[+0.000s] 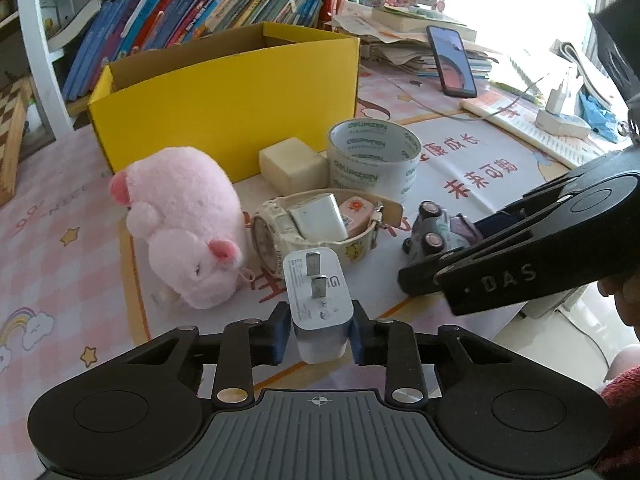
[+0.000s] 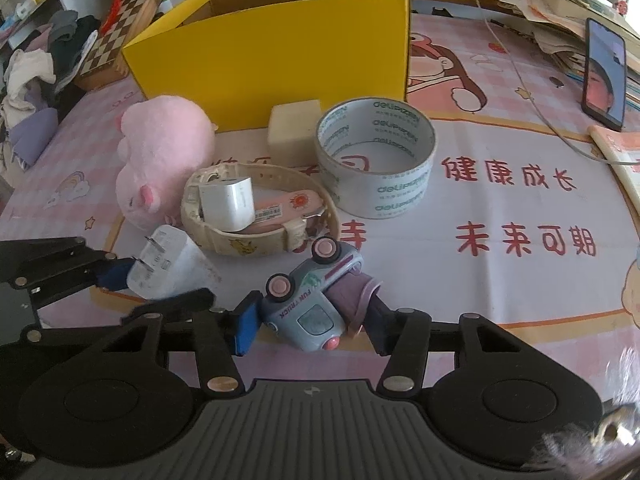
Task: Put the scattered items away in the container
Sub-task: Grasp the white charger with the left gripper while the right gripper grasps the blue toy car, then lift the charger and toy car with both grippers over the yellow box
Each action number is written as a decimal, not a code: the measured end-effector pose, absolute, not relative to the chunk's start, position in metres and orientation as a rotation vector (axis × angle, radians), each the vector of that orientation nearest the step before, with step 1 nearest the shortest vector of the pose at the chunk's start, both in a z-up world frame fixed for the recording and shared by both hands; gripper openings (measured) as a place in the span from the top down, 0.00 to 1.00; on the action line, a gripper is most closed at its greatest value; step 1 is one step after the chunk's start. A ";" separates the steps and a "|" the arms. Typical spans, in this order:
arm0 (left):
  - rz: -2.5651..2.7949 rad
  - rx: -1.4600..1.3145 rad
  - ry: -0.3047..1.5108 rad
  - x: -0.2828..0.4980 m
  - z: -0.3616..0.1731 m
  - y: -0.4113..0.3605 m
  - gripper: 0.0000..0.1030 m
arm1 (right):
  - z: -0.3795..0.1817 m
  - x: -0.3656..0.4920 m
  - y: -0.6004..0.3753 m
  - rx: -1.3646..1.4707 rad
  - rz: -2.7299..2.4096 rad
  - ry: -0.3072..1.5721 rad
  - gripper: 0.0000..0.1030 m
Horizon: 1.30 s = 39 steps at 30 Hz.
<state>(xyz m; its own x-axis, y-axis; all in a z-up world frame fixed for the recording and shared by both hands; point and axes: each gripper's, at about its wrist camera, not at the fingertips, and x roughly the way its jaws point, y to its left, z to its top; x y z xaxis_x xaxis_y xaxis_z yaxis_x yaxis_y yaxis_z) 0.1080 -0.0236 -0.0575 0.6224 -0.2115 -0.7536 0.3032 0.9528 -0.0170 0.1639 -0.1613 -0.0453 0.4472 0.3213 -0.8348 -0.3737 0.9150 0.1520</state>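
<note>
My left gripper (image 1: 320,336) is shut on a white plug charger (image 1: 318,304), its blue pads pressed against both sides, prongs facing up. My right gripper (image 2: 310,328) is shut on a grey-blue toy truck (image 2: 308,304) that lies on its side on the mat. Just behind stand a cream watch (image 2: 256,236) looped around a small white cube charger (image 2: 228,200), a pink plush pig (image 2: 160,152), a cream block (image 2: 294,132) and a tape roll (image 2: 376,160). The open yellow box (image 2: 280,52) stands behind them all.
A phone (image 2: 604,76) leans against piled papers at the right, with a cable trailing across the mat. Books line the shelf (image 1: 180,16) behind the box. A chessboard (image 2: 116,36) and a heap of clothes lie at the left.
</note>
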 end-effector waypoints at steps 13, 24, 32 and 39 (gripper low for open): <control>-0.249 0.002 0.818 0.092 -0.040 0.002 0.76 | -0.031 0.154 -0.162 -0.020 0.441 0.965 0.51; -0.210 -0.105 0.643 0.086 0.015 0.030 0.76 | 0.019 0.152 -0.163 -0.004 0.489 0.793 0.51; -0.194 -0.106 0.563 0.115 0.043 0.030 0.76 | 0.052 0.178 -0.166 -0.008 0.527 0.692 0.51; -0.141 -0.094 0.505 0.139 0.062 0.027 0.76 | 0.077 0.215 -0.162 -0.028 0.604 0.608 0.51</control>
